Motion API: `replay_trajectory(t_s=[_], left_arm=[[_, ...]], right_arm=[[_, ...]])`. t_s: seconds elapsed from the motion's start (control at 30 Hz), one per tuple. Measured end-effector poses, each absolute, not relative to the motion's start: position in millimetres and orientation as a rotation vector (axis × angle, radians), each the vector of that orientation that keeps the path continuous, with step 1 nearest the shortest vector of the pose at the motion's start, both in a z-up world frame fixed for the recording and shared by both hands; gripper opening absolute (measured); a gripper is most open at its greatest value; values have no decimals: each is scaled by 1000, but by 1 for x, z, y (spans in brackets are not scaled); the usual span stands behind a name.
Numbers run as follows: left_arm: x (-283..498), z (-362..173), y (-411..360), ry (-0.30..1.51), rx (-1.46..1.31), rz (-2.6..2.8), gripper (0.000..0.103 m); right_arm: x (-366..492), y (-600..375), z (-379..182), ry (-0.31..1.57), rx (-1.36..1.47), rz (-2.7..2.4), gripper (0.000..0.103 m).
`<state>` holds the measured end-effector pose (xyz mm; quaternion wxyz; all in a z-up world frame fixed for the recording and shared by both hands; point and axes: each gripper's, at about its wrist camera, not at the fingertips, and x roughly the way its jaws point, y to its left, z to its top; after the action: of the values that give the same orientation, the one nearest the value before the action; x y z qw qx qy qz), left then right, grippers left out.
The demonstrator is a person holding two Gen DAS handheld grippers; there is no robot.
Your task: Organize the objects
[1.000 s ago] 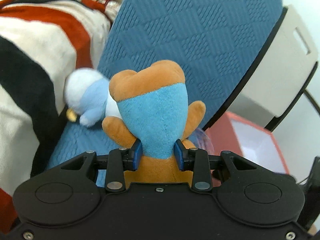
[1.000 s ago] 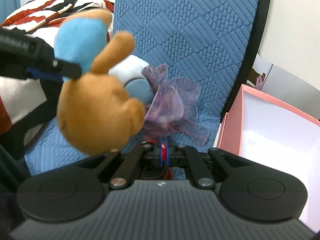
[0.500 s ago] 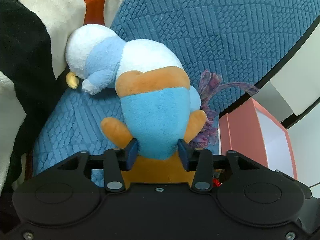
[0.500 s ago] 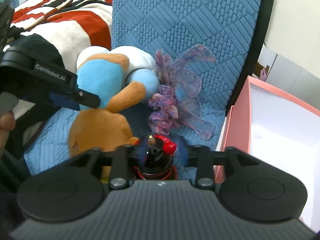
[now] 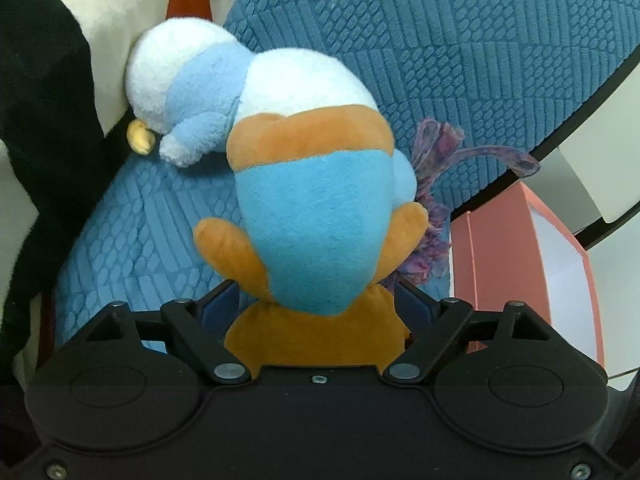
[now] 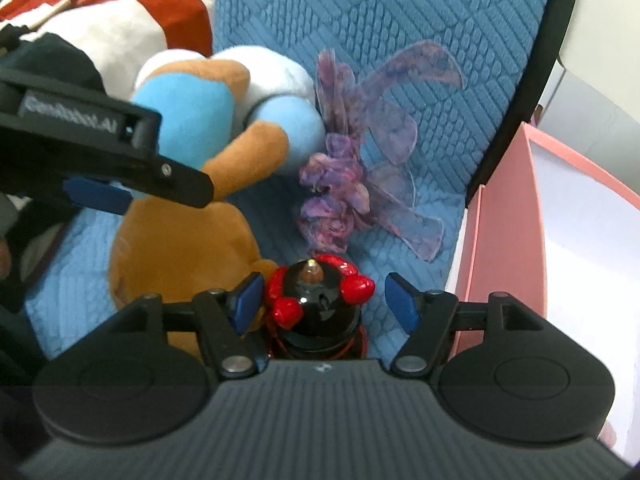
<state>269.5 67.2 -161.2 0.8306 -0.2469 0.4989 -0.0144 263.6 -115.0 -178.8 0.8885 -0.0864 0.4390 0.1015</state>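
Left wrist: left gripper (image 5: 318,304) jaws now spread, orange-blue plush (image 5: 316,232) released onto blue cushion (image 5: 460,40) (against white-blue plush (image 5: 240,92)). Right gripper (image 6: 326,300) also opened around black-red figure (image 6: 318,300).

1. Soft, even daylight fills both views; shadows are faint and nothing glares.
2. Fisheye bending curves the blue quilted cushion (image 5: 460,48) toward the edges.
3. The left hand-held gripper (image 6: 100,160) looms blurred in the right wrist view.
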Motion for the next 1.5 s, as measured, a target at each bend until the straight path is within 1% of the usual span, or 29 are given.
replay_trajectory(t_s=[0.07, 0.17, 0.3, 0.43, 0.6, 0.63, 0.67, 1.17, 1.27, 1.5], left_arm=[[272, -164, 67, 1071, -527, -35, 84], [274, -168, 67, 1072, -551, -41, 89], [277, -175, 68, 1108, -598, -64, 89], [277, -176, 66, 1110, -578, -54, 89], [278, -177, 62, 1118, -563, -43, 89], [278, -178, 62, 1122, -563, -38, 89], [279, -179, 61, 1124, -565, -36, 89], [284, -185, 57, 1126, -555, -5, 88], [287, -188, 57, 1131, -571, -2, 85], [284, -180, 51, 1106, -537, -13, 66]], right_arm=[[267, -115, -183, 924, -167, 202, 68], [269, -118, -188, 941, -137, 190, 68], [272, -121, -194, 963, -73, 168, 68], [271, -117, -195, 963, -88, 157, 68], [271, -124, -200, 980, -22, 146, 68], [271, -125, -200, 982, -10, 147, 67], [272, -125, -200, 984, 2, 157, 61], [267, -131, -181, 920, 22, 103, 60], [265, -132, -179, 910, 18, 95, 60], [257, -132, -176, 887, 33, 92, 60]])
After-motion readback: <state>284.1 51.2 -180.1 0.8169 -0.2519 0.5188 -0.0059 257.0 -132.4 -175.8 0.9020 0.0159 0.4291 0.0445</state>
